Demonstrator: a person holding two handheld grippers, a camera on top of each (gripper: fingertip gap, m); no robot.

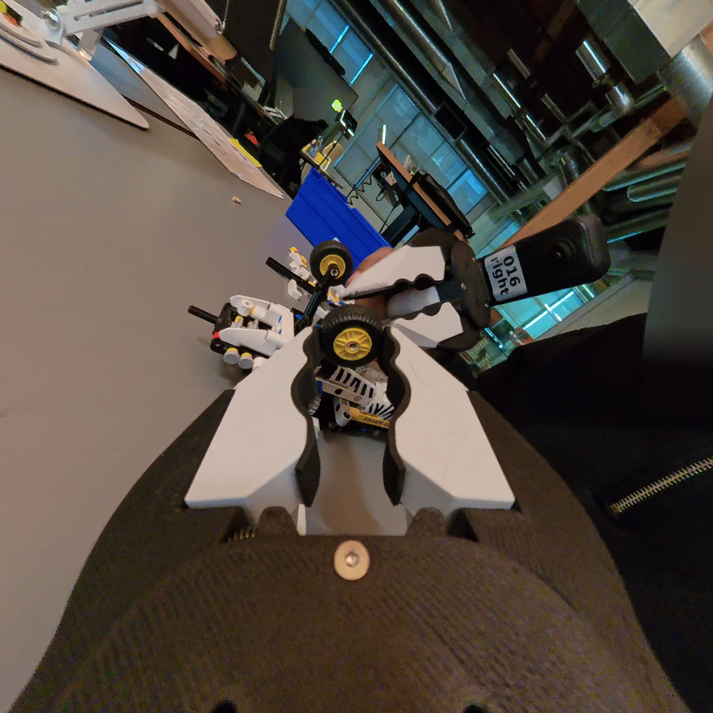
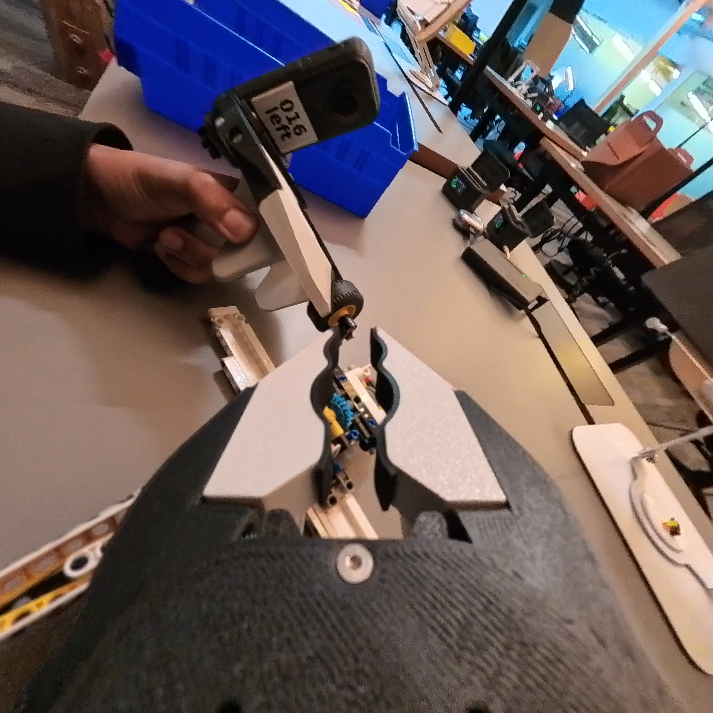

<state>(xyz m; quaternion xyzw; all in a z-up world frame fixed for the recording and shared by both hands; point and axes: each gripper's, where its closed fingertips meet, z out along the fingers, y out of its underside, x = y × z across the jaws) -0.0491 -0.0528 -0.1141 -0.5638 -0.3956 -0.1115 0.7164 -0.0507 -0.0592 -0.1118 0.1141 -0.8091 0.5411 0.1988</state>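
A: Left gripper has its pads clamped either side of a small black wheel w/ yellow hub, held up above the grey table.

B: Right gripper? Fingers apart, tips around the black axle sticking out of that wheel's hub. One pad touches the axle, the other stands clear.

A: Beneath both, the white-and-black brick-built vehicle lies on the table, a second yellow-hub wheel on its own axle further back.

B: Containers: blue plastic bin behind the person's hand. Contents can't be seen from either view.
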